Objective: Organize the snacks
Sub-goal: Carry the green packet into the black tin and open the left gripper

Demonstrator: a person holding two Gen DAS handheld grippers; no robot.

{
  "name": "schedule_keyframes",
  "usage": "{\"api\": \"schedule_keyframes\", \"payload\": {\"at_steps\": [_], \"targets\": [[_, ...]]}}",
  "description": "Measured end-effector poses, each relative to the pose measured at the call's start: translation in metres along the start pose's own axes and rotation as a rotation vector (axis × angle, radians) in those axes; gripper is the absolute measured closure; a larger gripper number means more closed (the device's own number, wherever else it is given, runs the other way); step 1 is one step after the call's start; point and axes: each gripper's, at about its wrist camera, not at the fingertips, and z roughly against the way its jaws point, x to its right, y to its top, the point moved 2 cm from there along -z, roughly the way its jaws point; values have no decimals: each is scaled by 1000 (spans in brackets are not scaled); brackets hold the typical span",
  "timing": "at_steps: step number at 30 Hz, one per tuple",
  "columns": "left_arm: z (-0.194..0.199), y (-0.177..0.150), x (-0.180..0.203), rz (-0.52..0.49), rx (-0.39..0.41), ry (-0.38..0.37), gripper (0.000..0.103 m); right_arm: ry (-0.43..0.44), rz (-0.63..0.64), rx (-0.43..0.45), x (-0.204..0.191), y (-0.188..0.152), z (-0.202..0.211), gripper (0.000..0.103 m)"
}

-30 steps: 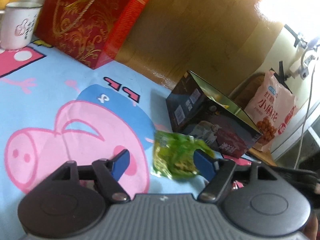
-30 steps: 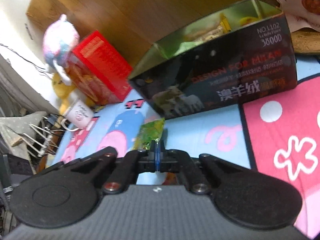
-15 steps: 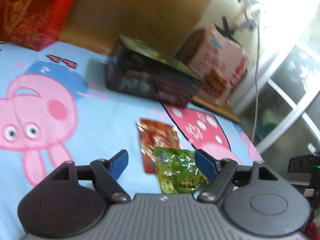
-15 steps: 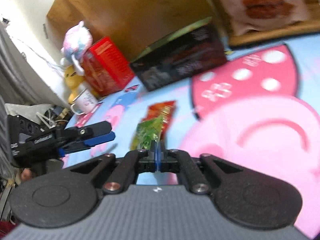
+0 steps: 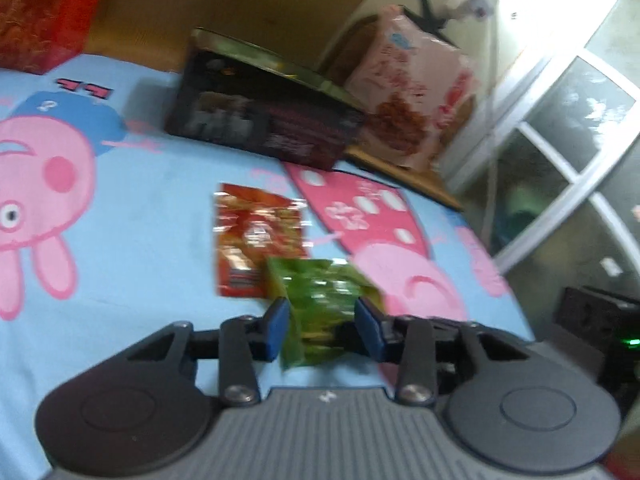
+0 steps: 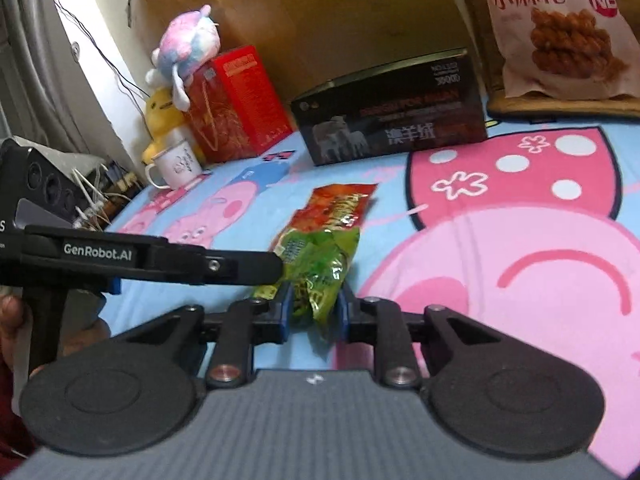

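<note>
A green snack packet (image 5: 320, 300) hangs just above the cartoon-print sheet (image 5: 140, 220), between both grippers. My left gripper (image 5: 322, 324) is shut on it, its blue pads pressing the packet's sides. In the right wrist view the left gripper's finger (image 6: 240, 266) reaches in from the left to the green packet (image 6: 316, 264). My right gripper (image 6: 314, 312) has its jaws opening, with the packet's lower end still between them but no longer pinched. A red snack packet (image 5: 256, 232) lies flat on the sheet just beyond the green one.
An open black box (image 6: 392, 120) stands at the back, with a large pink bag of twisted snacks (image 6: 560, 40) to its right. A red gift box (image 6: 236, 108), plush toys (image 6: 184, 44) and a white mug (image 6: 178, 164) sit back left. A window lies past the sheet's right edge.
The right gripper carried the green packet back from beside the black box to over the red packet. The left jaws closed on it, and the right jaws have parted.
</note>
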Motion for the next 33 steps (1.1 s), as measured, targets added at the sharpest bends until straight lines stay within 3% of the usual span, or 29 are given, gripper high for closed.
{"api": "schedule_keyframes", "payload": {"at_steps": [2,5,7,11,13,14,15,16,18,19,21,24,27,31,33], "targets": [[1,6,11,-40,0,-32,74,12,7,10,-2,2,1,81],[7,21,22,-99,48,-3,74,60,-21,38,-3,14,3,82],[17,33,17,-78,93,-5,69,99,-69,62,1,26,3,83],[34,51,-9,17,155,1,47,181,-224,113,21,48,7,84],[35,56,-18,63,149,-53,37,236,-297,135,33,56,7,84],[34,59,-21,83,145,-87,26,268,-336,145,38,60,6,84],[32,62,-23,96,145,-115,23,301,-370,152,42,64,5,84],[29,65,-23,102,147,-130,23,327,-396,159,45,68,3,84],[22,78,-24,97,148,-128,38,370,-429,173,47,80,-1,84],[18,85,-26,88,159,-105,40,385,-437,182,46,89,-6,84],[11,107,-31,63,198,-67,57,368,-410,217,43,108,-13,84],[-1,144,-36,48,243,-7,58,331,-362,242,39,140,-32,84],[-20,173,-37,-12,274,117,58,268,-292,237,33,166,-62,84],[-53,186,-42,-103,262,306,58,98,-120,208,23,178,-99,83],[-60,185,-47,-100,260,362,57,44,-72,175,21,175,-116,82]]}}
